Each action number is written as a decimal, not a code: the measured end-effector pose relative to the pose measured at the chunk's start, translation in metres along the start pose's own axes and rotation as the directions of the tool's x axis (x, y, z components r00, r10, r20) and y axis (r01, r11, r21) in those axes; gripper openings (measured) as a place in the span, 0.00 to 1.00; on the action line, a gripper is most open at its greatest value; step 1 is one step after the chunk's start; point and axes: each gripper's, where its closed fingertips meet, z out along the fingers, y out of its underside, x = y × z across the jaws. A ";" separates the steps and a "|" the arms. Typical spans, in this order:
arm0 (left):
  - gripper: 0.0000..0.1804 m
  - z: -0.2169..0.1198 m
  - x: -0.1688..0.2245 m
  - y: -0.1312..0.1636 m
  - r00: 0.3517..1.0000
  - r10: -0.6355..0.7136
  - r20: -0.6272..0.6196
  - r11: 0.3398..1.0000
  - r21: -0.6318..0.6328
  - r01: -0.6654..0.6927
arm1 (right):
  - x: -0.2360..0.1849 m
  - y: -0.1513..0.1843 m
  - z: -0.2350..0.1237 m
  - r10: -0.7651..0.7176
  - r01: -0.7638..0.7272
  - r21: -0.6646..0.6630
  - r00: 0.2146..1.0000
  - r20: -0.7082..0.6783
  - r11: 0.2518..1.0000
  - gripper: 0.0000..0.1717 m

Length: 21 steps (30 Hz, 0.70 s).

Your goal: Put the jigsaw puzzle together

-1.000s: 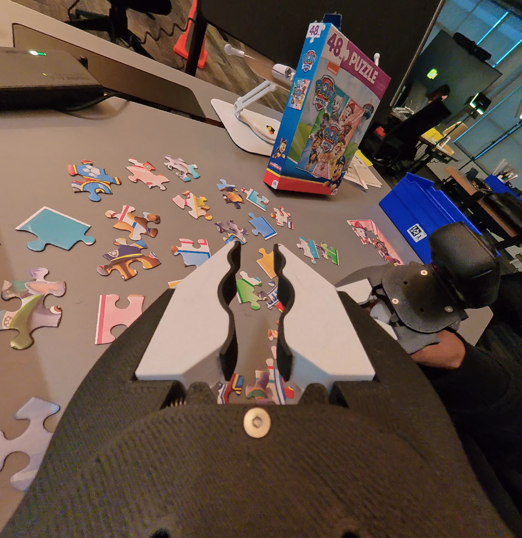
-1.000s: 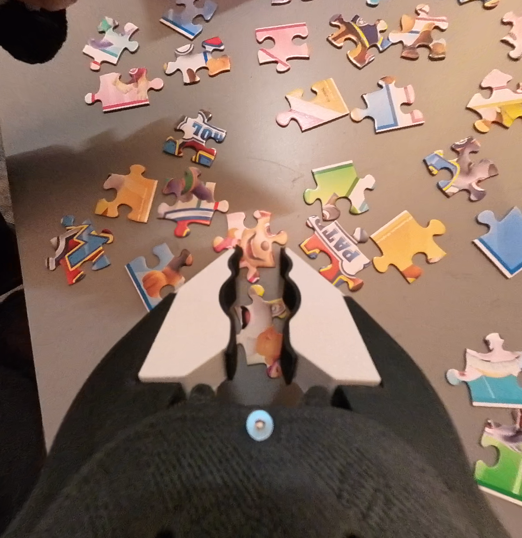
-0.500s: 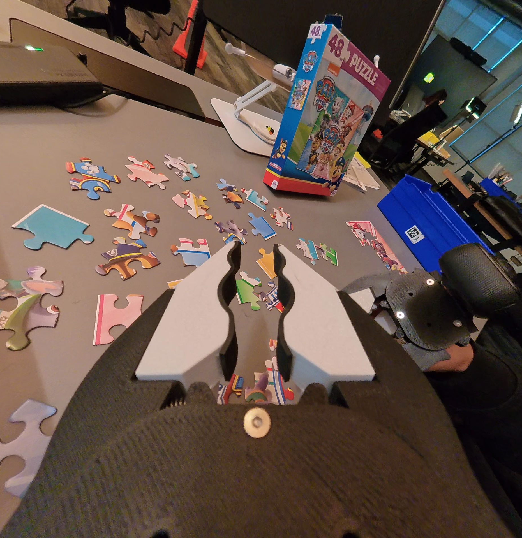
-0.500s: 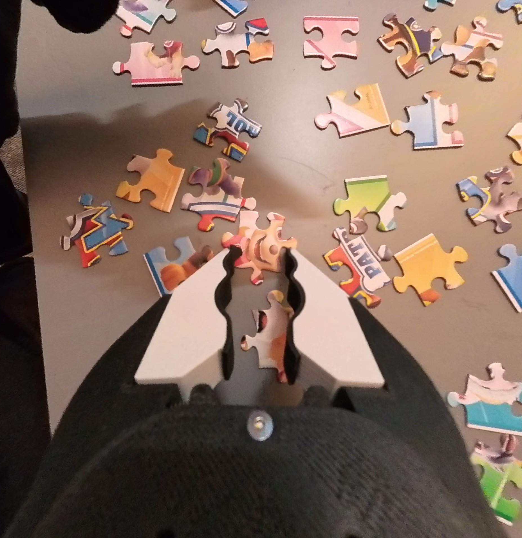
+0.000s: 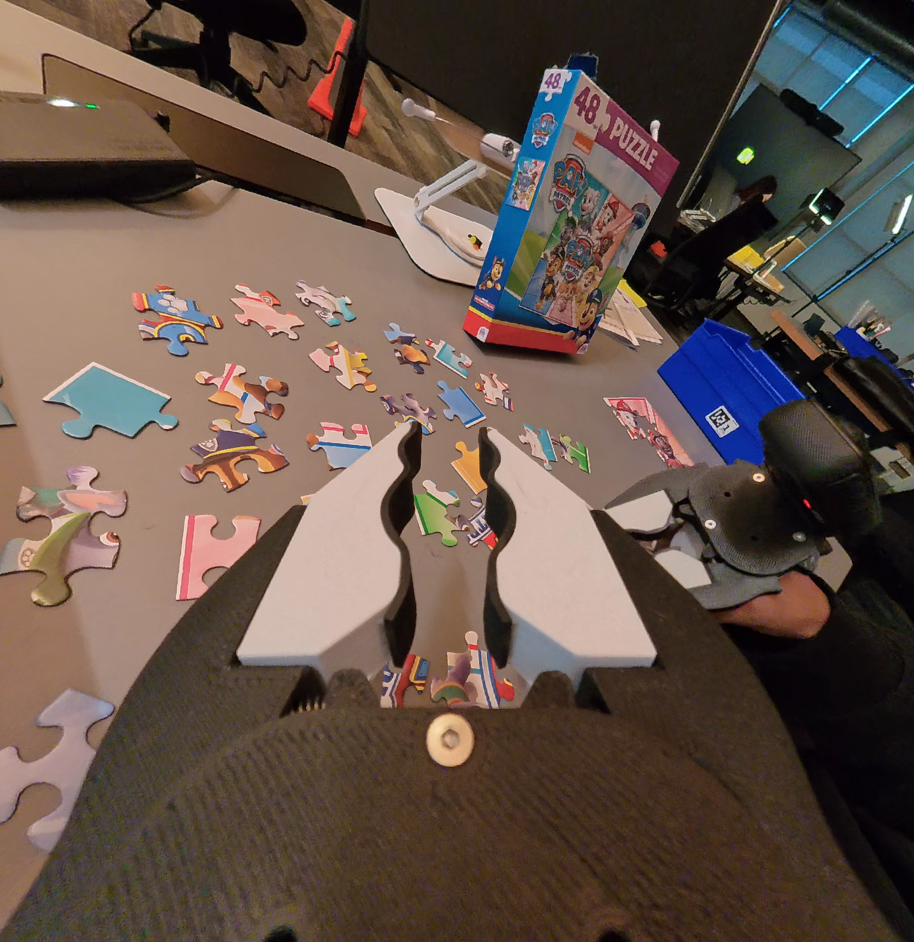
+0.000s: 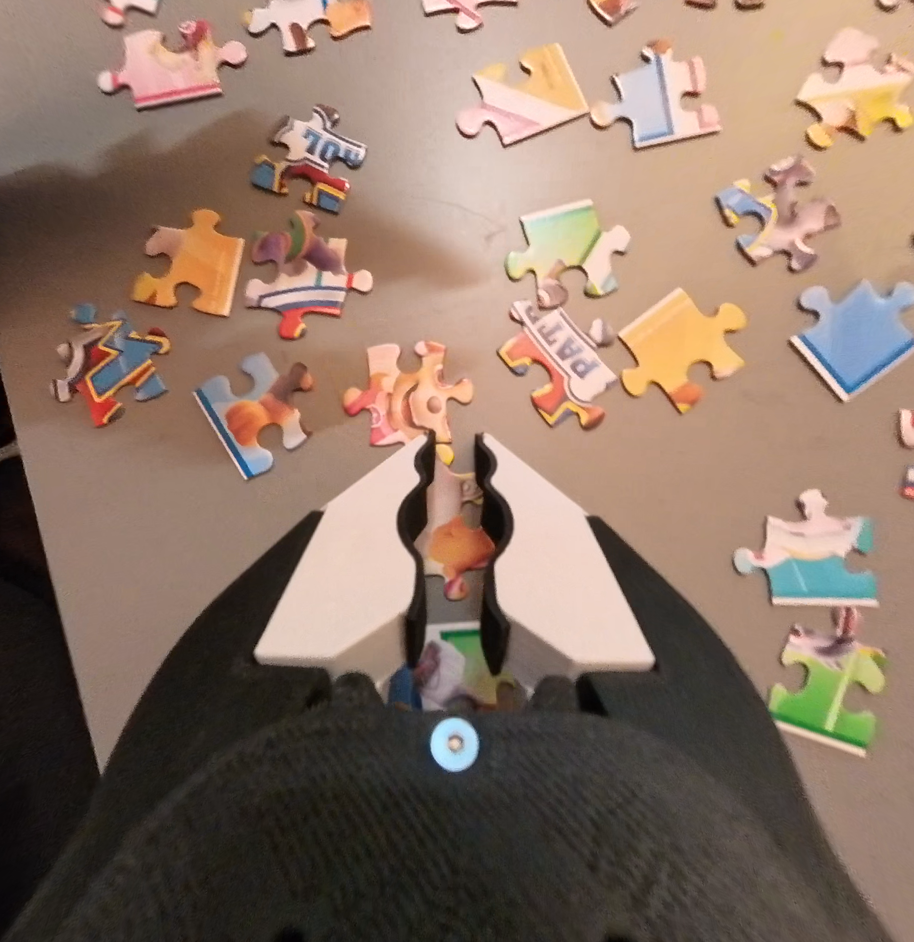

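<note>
Many loose puzzle pieces lie face up on the grey table (image 5: pixel 343 244). My left gripper (image 5: pixel 450 433) is open and empty, hovering over them; a green piece (image 5: pixel 434 515) and a yellow piece (image 5: pixel 467 466) show on the table through its gap. My right gripper (image 6: pixel 455 441) is shut on a puzzle piece with an orange patch (image 6: pixel 457 540), which sits between both pads. A pink and orange piece (image 6: pixel 409 392) lies just ahead of its tips. The right gripper also shows in the left wrist view (image 5: pixel 751 509), low at the table's right side.
An upright puzzle box (image 5: pixel 572 219) stands at the far side, with a white stand (image 5: pixel 434 224) beside it. A black device (image 5: pixel 77 153) sits at the far left. A blue bin (image 5: pixel 725 387) is off the table's right edge. The table edge (image 6: pixel 31 408) runs along the left. My right fingertips sit around 15 cm from my left ones.
The right jaws widened, the orange-patch piece shifted between them, then they narrowed onto it. The right gripper drew back slightly. The left gripper stayed still and open.
</note>
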 end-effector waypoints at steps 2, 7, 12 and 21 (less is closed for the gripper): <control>0.11 0.000 0.000 0.000 1.000 -0.001 0.001 1.000 -0.001 0.001 | 0.007 0.006 -0.006 0.013 -0.014 -0.010 0.999 -0.029 1.000 0.08; 0.11 0.003 0.002 0.002 1.000 0.005 -0.001 1.000 -0.008 -0.005 | -0.005 -0.008 -0.011 -0.051 0.054 0.042 0.996 -0.071 0.998 0.13; 0.11 0.005 0.006 0.003 1.000 0.016 -0.003 1.000 -0.017 -0.016 | -0.009 -0.007 0.002 -0.095 0.099 0.027 0.991 -0.099 0.995 0.12; 0.11 -0.001 0.005 -0.002 1.000 0.008 -0.011 1.000 0.007 -0.008 | 0.063 0.029 -0.023 0.171 -0.166 0.050 0.975 -0.139 0.985 0.04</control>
